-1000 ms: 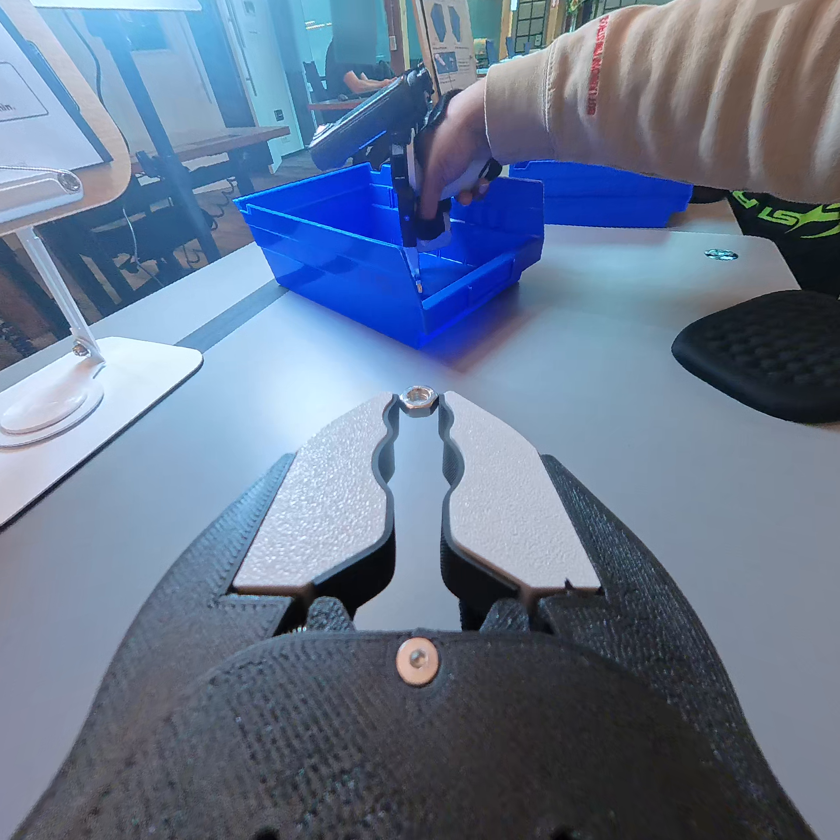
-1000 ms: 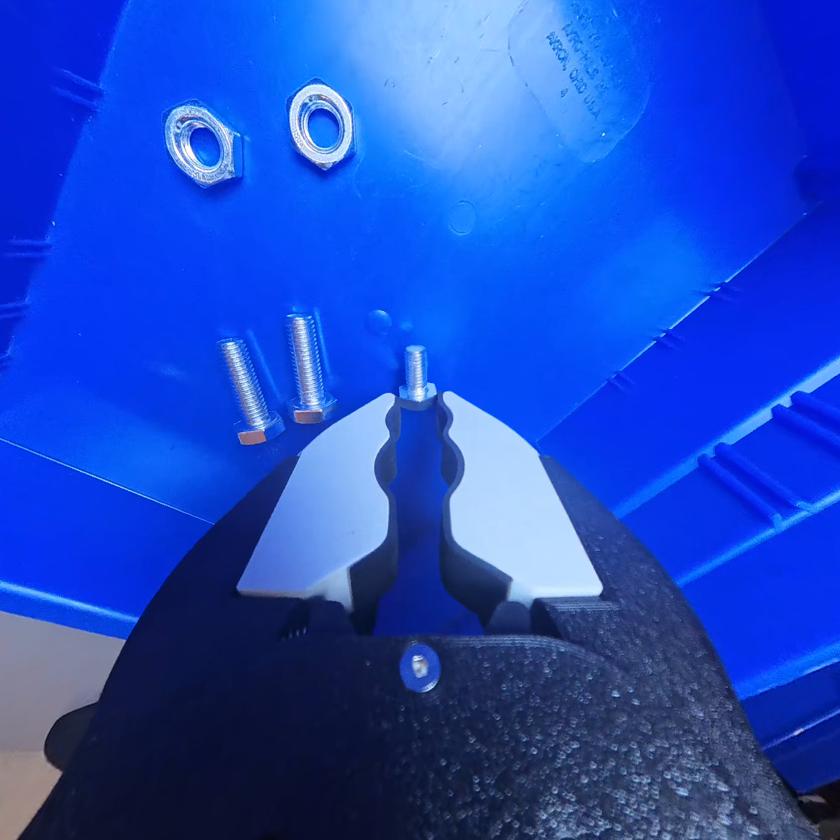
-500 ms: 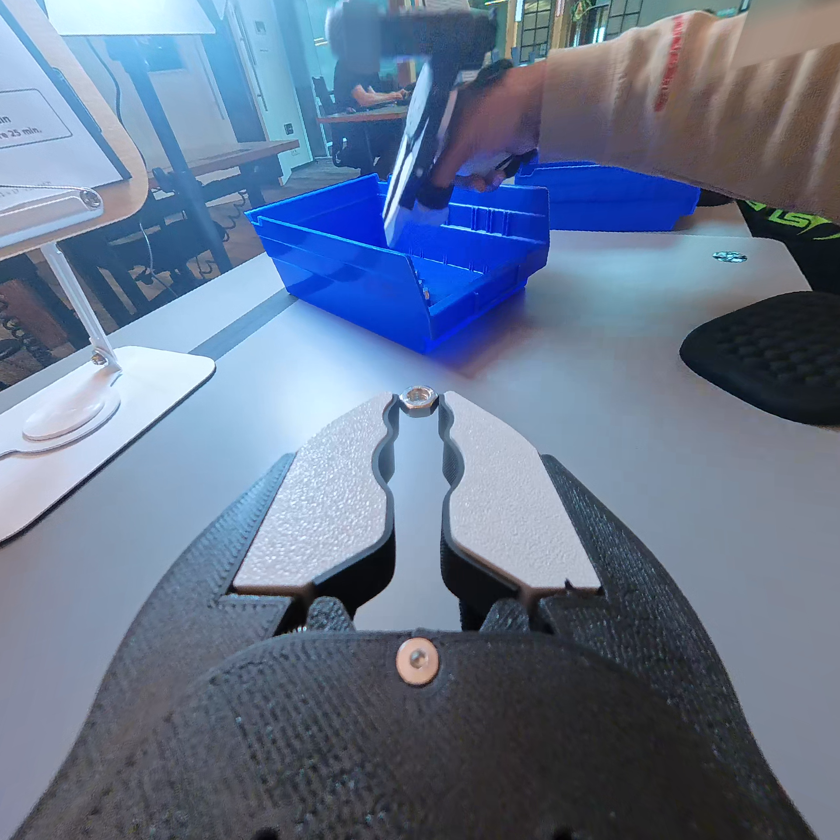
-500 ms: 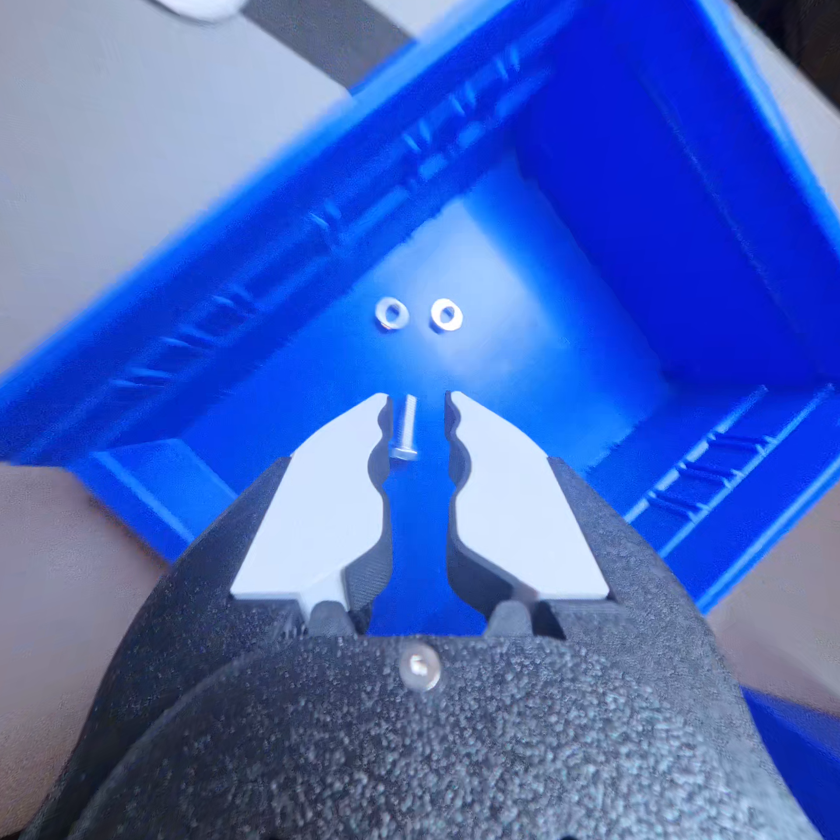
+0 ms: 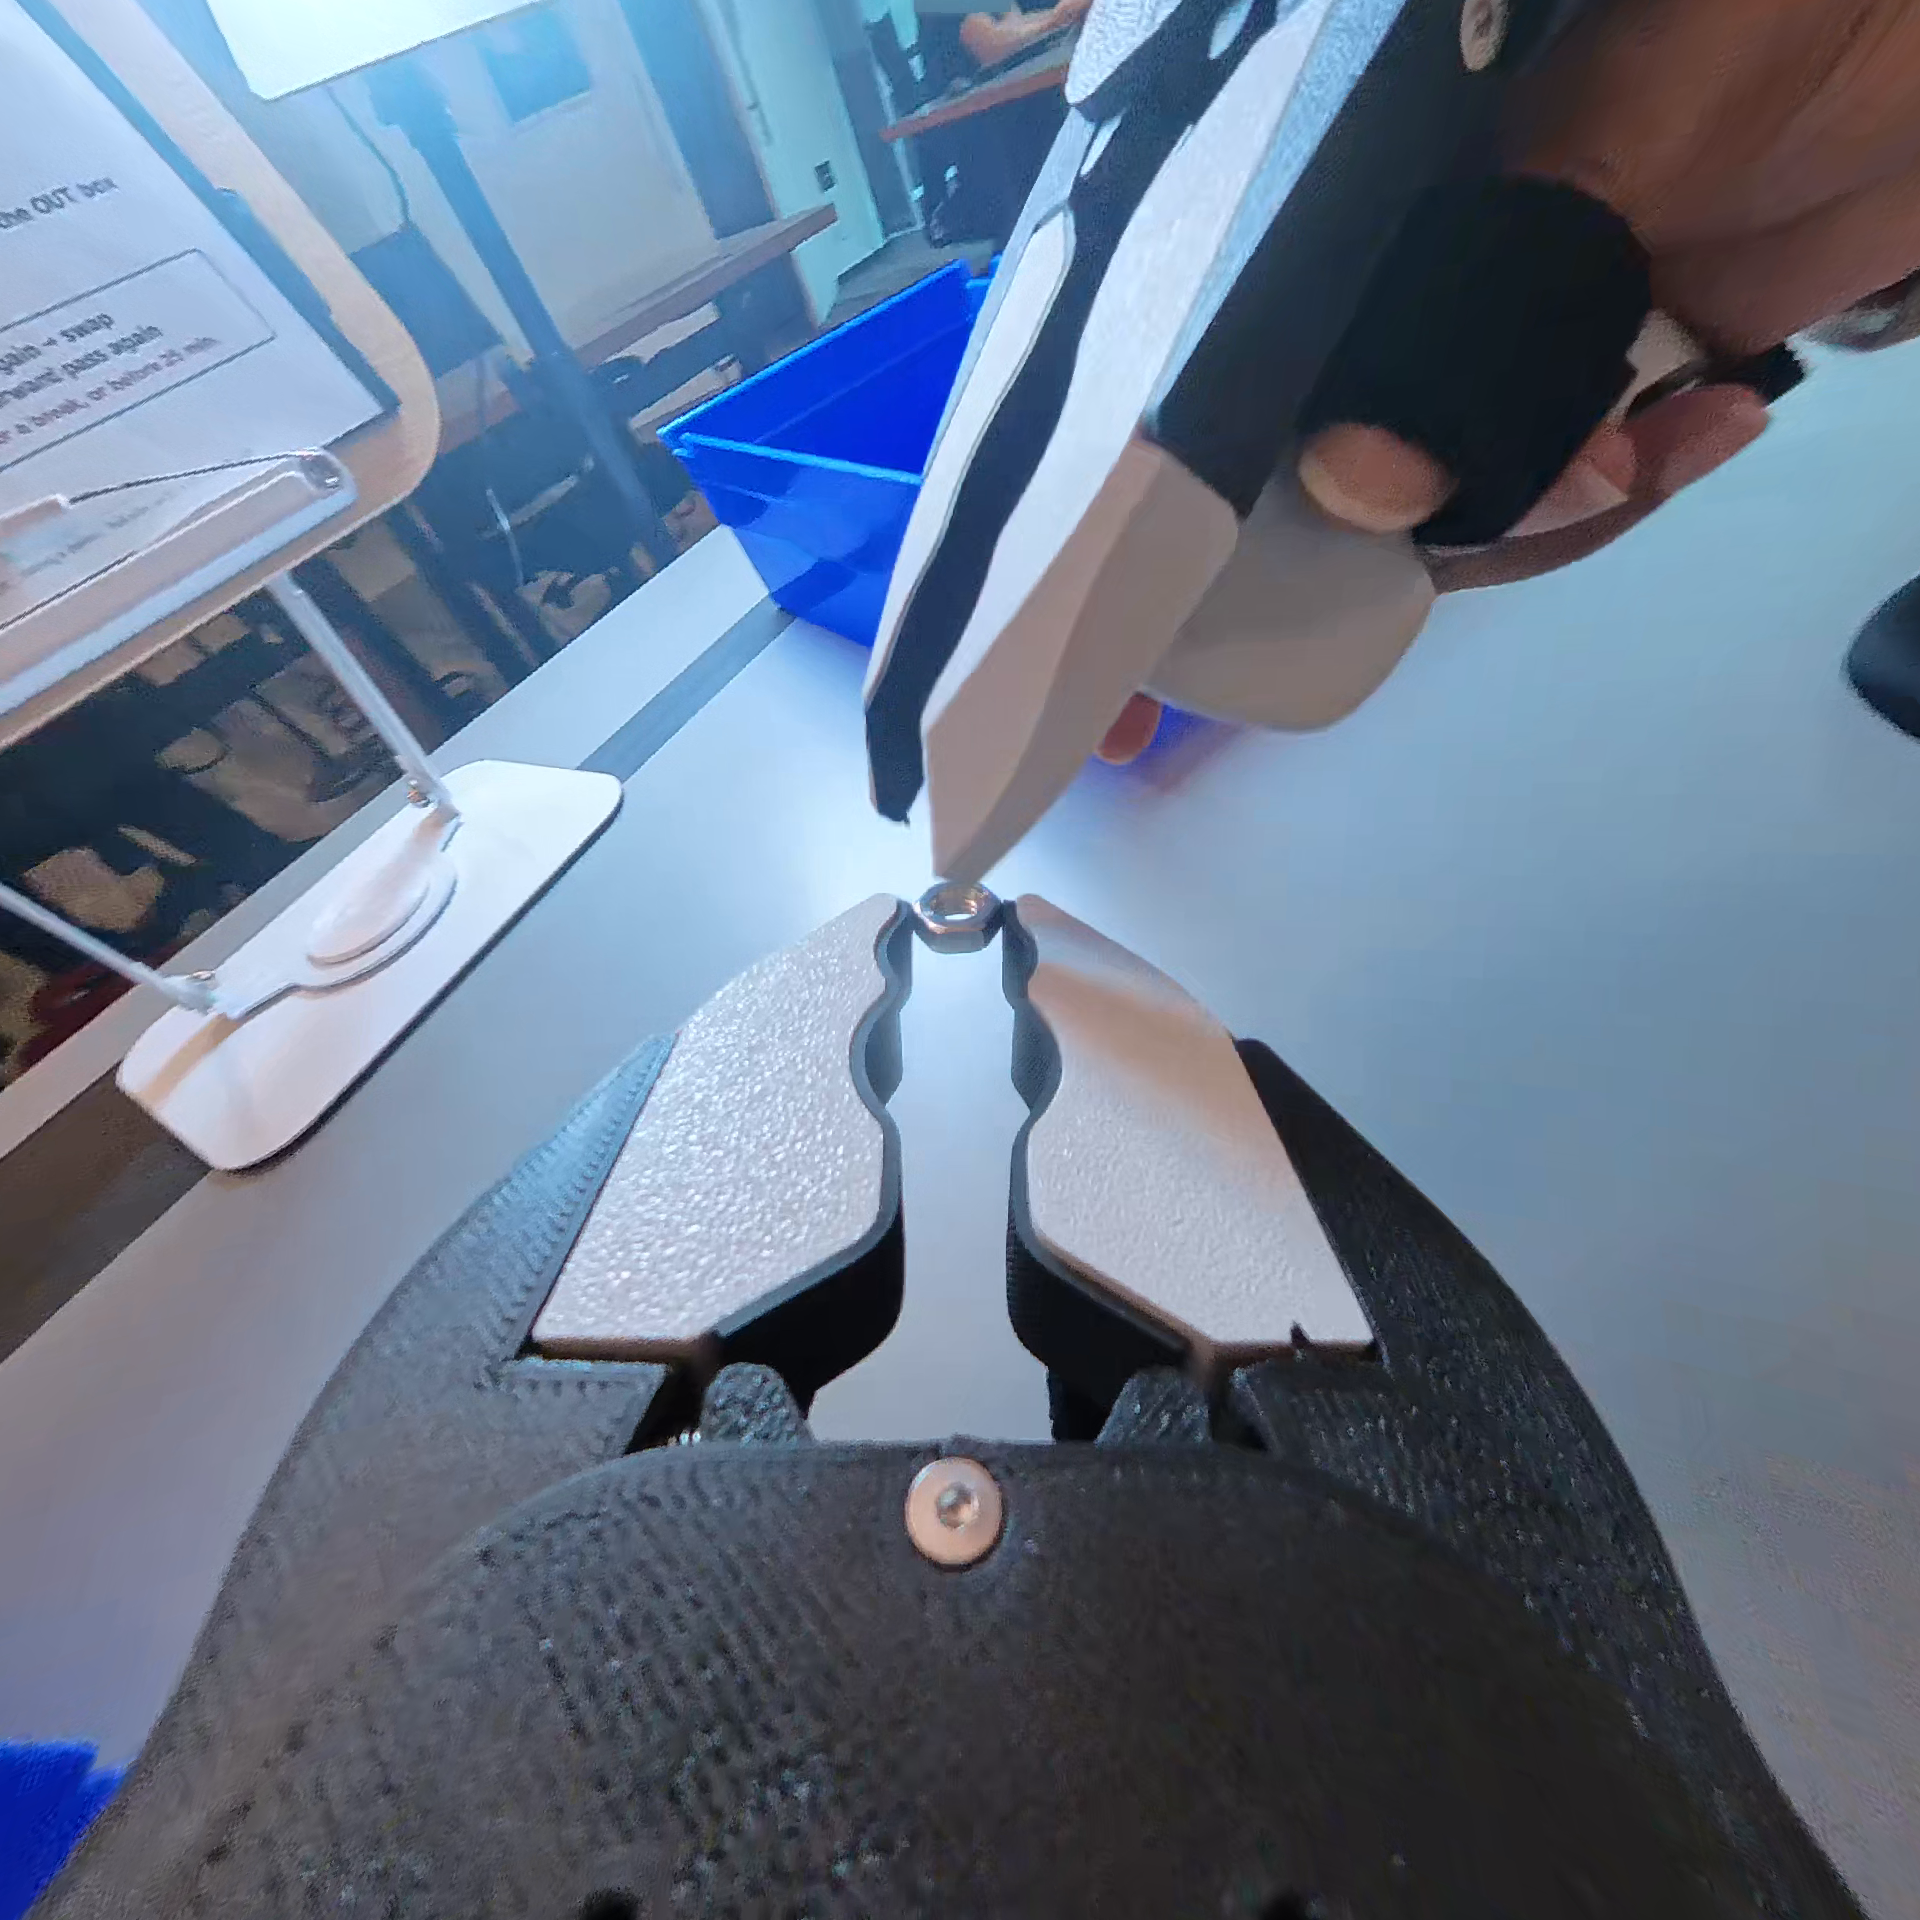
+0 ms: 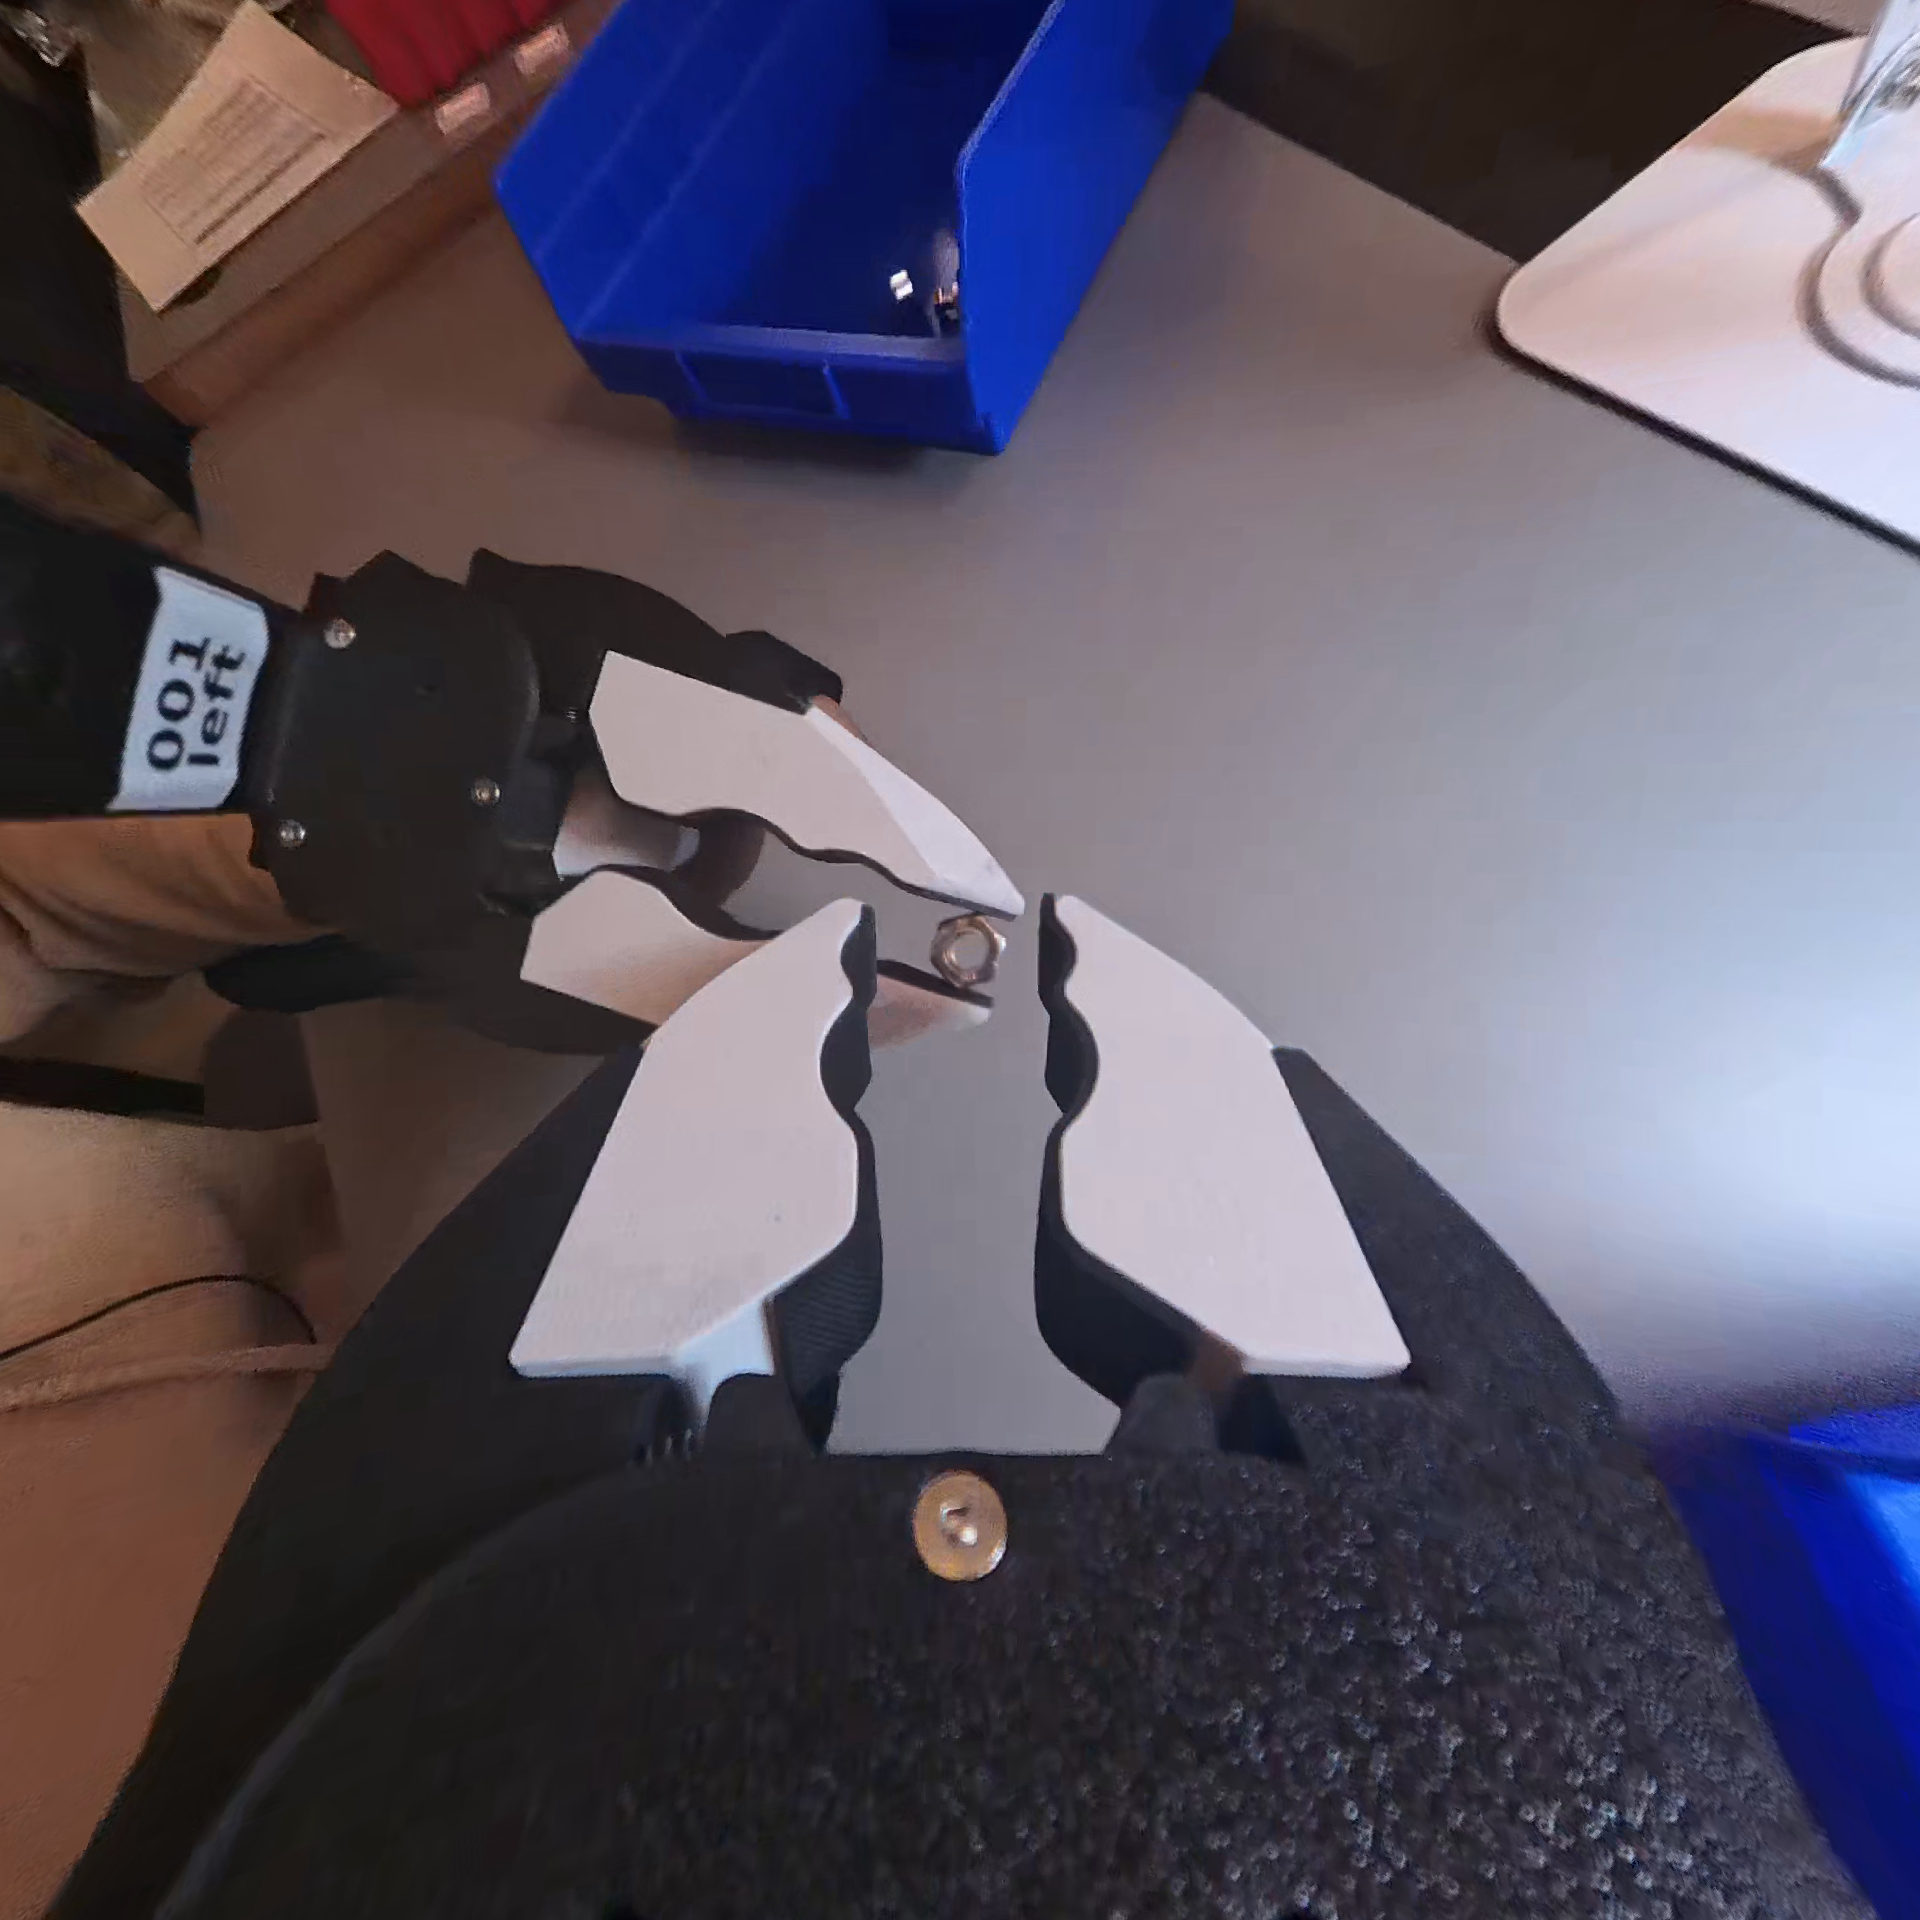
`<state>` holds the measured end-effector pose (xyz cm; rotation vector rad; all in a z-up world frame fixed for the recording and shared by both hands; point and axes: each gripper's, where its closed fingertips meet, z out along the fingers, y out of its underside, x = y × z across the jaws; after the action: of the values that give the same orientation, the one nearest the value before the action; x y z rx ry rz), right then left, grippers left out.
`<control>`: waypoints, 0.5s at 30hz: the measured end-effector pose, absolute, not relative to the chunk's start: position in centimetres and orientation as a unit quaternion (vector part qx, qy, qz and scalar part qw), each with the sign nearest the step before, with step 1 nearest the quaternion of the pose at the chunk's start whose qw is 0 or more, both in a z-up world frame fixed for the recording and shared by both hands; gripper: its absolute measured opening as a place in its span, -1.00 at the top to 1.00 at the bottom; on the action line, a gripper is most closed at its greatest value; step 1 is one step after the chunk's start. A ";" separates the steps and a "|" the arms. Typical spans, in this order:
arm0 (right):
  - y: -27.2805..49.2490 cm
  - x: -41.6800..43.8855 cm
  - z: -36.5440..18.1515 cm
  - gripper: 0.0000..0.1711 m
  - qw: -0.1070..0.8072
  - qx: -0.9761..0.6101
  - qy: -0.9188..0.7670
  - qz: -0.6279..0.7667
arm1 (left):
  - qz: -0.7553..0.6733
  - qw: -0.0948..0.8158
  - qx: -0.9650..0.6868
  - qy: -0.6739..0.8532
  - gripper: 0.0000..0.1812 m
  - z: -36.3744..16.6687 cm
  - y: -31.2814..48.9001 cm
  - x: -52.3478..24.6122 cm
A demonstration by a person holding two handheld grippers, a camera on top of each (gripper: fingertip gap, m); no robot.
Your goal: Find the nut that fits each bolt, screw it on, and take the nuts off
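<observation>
While the left claw (image 5: 958,914) pinches a small steel hex nut (image 5: 957,918) between its very tips above the grey bench (image 5: 1558,1039), the right claw (image 6: 956,914) points down over it with its jaws parted and nothing visible between them. In the right wrist view the nut (image 6: 966,948) sits just beyond those tips, its threaded bore facing up. No bolt shows in either claw. The blue bin (image 6: 831,208) stands well apart behind, with a few bits of metal hardware glinting inside, too small to identify.

The nut is probably light, rigid and slick, so it is easily dropped but hard to damage. The hold looks shallow, at the extreme tips, and a sideways knock could pop it loose. Opposite flats are the surest place to take hold, leaving the bore clear for a bolt.
</observation>
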<state>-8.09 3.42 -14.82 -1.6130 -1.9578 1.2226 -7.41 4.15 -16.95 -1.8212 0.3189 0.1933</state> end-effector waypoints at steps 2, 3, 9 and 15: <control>3.0 -8.5 -15.7 0.64 0.154 -0.573 -0.698 0.400 | 0.109 0.595 -0.786 0.125 0.82 -16.9 4.2 -7.7; 3.0 -8.7 -16.1 0.65 0.152 -0.577 -0.703 0.387 | 0.115 0.594 -0.787 0.122 0.82 -16.9 4.2 -7.8; 2.7 -9.2 -17.1 0.78 0.151 -0.582 -0.720 0.345 | 0.129 0.577 -0.799 0.110 0.82 -17.3 4.1 -8.5; 3.0 -9.2 -17.5 0.83 0.150 -0.580 -0.733 0.321 | 0.131 0.571 -0.803 0.108 0.82 -17.6 4.1 -8.4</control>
<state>-9.17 2.99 -17.48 -1.6658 -2.1071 0.9229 -8.41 4.13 -17.58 -1.8847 0.2542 0.3075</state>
